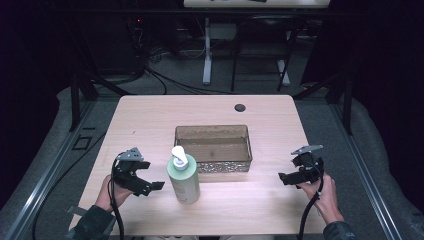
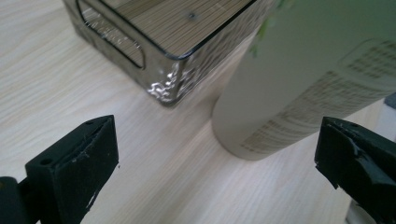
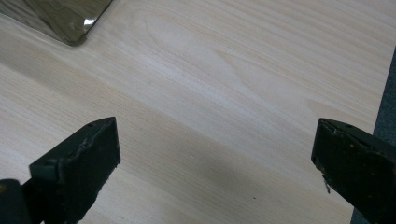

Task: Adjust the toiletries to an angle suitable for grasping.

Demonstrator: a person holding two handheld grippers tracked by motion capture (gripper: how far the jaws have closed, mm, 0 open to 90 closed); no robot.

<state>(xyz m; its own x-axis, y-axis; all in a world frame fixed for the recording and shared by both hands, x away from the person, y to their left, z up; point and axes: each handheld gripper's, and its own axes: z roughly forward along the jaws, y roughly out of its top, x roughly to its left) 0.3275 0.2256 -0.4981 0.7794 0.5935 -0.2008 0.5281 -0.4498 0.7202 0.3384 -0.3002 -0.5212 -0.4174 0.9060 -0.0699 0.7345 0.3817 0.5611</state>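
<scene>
Bottle (image 1: 183,180): pale green, with a white pump top; stood upright near the front middle of the table (image 1: 150,115), long axis vertical, the pump spout turned toward the far left. In the left gripper view its lower body (image 2: 299,88) is seen tilted by the camera's angle, the top cut off by the frame; the printed label is too blurred to be read.

Bin (image 1: 212,148): clear, brownish, rectangular, set just behind the bottle, long side running across the table. Whether bottle and bin touch cannot be told. One corner (image 3: 65,21) is caught in the right gripper view.

Left gripper (image 1: 147,186): held just left of the bottle, jaws spread wide, nothing between them.

Right gripper (image 1: 285,178): held near the table's right edge, well apart from the bottle, jaws likewise spread over bare wood.

Hole (image 1: 240,107): small, dark, near the far edge.
</scene>
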